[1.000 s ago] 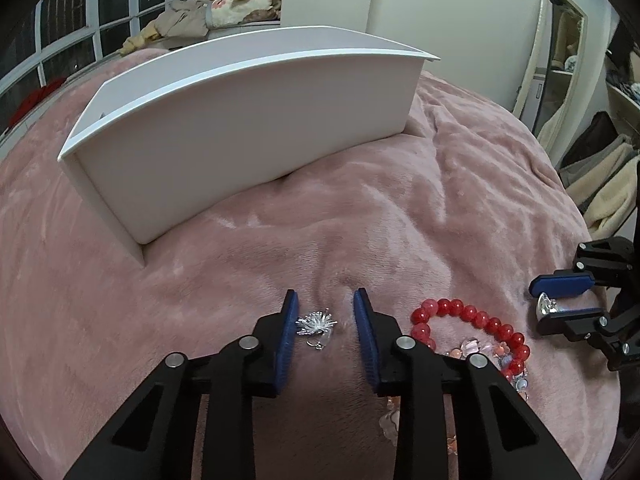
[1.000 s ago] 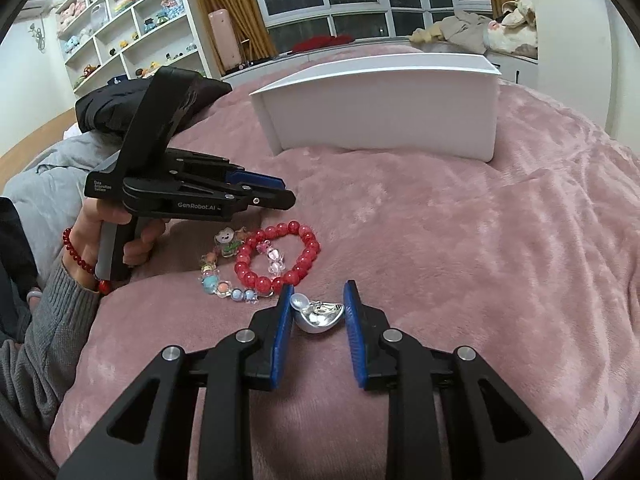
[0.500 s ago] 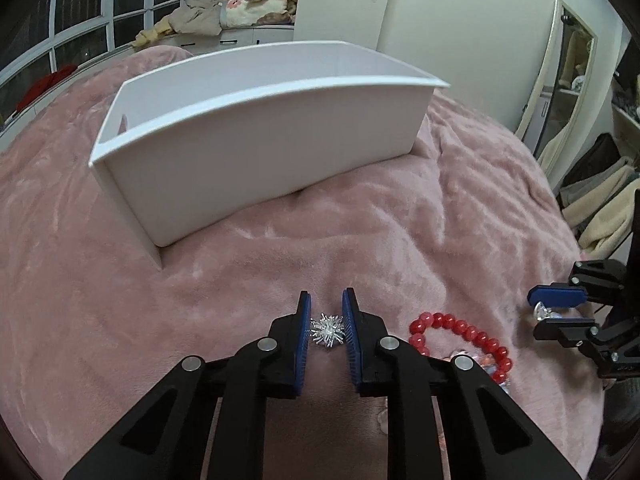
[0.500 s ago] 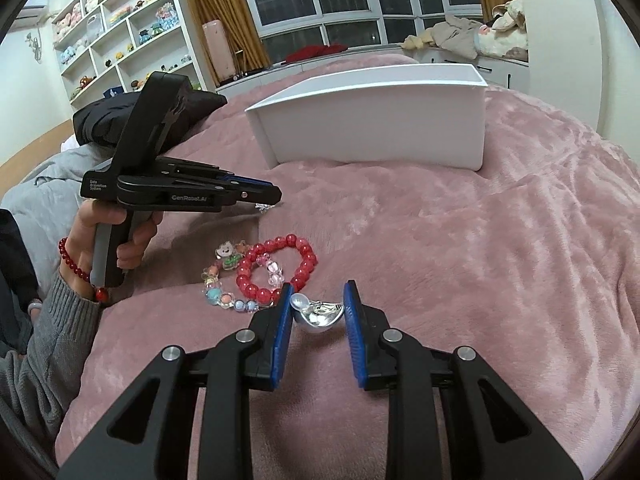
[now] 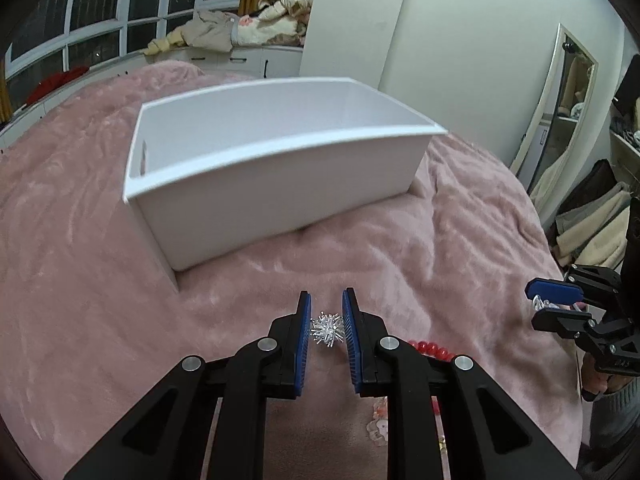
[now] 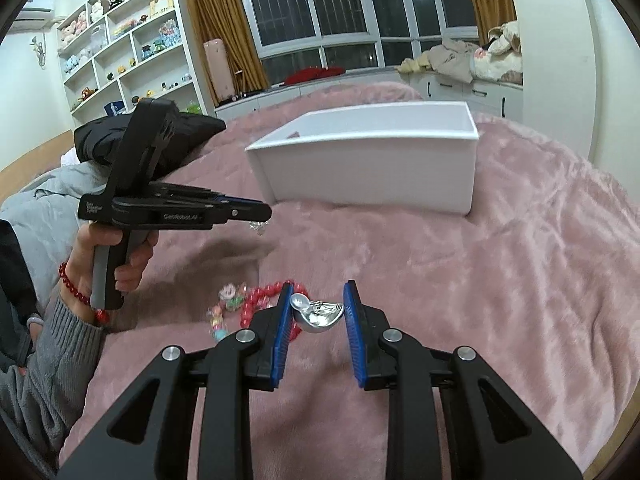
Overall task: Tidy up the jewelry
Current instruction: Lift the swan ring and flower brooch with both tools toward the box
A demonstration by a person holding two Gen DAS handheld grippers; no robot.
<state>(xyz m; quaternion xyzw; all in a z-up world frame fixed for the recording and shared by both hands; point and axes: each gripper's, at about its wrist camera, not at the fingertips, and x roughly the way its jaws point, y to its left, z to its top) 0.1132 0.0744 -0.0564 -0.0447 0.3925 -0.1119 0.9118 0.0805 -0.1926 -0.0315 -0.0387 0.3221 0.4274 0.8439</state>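
1. Silver and spiky, the starburst brooch (image 5: 327, 329) is sitting pinched between the blue pads of the left gripper (image 5: 326, 330), whose fingers are closed down to the brooch's width; the piece is hanging clear of the pink blanket (image 5: 440, 248).
2. The right gripper (image 6: 317, 317) is clamping a polished silver ornament (image 6: 316, 316), its long axis running across from one pad to the other, fingers closed to that span.
3. The white box (image 5: 280, 192) is lying straight ahead of both sets of fingertips, open side up, its near wall facing them and its rim above the fingertips.
4. The left fingertips are looking somewhat nearer the box, so that load is probably going in first; each will need lifting over the near wall.
5. The red bead bracelet (image 6: 264, 304) is lying on the blanket just behind and left of the right fingertips.
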